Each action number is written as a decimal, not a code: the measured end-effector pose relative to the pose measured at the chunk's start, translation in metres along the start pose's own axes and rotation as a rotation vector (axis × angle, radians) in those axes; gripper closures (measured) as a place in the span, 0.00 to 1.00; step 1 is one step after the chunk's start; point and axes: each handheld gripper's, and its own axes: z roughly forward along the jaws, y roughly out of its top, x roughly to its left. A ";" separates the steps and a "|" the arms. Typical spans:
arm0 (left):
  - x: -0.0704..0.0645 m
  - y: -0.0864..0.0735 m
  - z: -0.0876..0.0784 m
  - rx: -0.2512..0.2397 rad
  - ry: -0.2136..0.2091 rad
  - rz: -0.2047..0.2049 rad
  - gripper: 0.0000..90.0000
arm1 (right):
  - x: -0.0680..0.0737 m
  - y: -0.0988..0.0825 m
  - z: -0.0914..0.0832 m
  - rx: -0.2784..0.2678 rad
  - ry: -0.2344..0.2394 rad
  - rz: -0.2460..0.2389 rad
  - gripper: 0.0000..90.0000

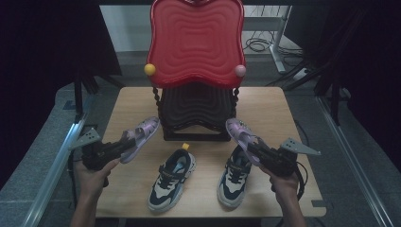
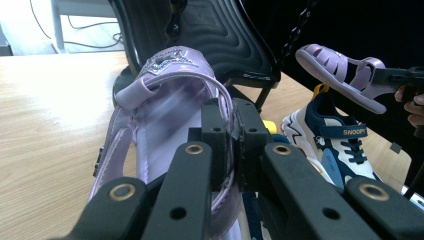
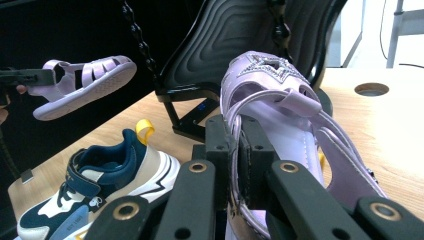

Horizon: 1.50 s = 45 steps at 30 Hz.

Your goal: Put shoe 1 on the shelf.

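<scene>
Two lilac sandals are held up above the wooden table (image 1: 274, 109). My left gripper (image 1: 124, 144) is shut on the heel side of the left sandal (image 1: 142, 133), whose toe points at the rack. In the left gripper view the jaws (image 2: 233, 131) pinch that sandal's (image 2: 165, 95) side strap. My right gripper (image 1: 254, 147) is shut on the other sandal (image 1: 239, 132). In the right gripper view its jaws (image 3: 235, 142) clamp the sandal's (image 3: 285, 110) edge. A pair of navy and white sneakers (image 1: 171, 179) (image 1: 235, 177) lies on the table between the hands.
A two-tier rack stands at the table's back middle, with a red wavy top tray (image 1: 196, 42) and a black lower tray (image 1: 198, 109). Dark curtains hang on both sides. A desk frame and cables (image 1: 279, 42) lie on the floor behind.
</scene>
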 end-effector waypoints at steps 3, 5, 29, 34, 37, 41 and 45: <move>-0.002 0.001 0.001 -0.001 -0.005 0.000 0.96 | 0.003 0.002 0.003 -0.002 0.009 -0.002 0.94; -0.002 0.001 0.003 -0.003 -0.011 -0.001 0.96 | 0.006 0.003 0.006 -0.004 0.015 -0.005 0.94; -0.015 0.014 0.026 -0.022 -0.057 0.013 0.96 | 0.022 0.016 0.030 -0.014 0.063 -0.015 0.94; -0.016 0.016 0.032 -0.026 -0.060 0.008 0.96 | 0.026 0.019 0.037 -0.014 0.065 -0.020 0.94; -0.016 0.016 0.034 -0.029 -0.066 0.006 0.96 | 0.028 0.020 0.039 -0.013 0.070 -0.019 0.94; -0.018 0.018 0.039 -0.031 -0.072 0.009 0.96 | 0.032 0.022 0.044 -0.010 0.076 -0.033 0.94; -0.019 0.021 0.043 -0.028 -0.076 0.015 0.96 | 0.033 0.023 0.048 -0.011 0.079 -0.035 0.94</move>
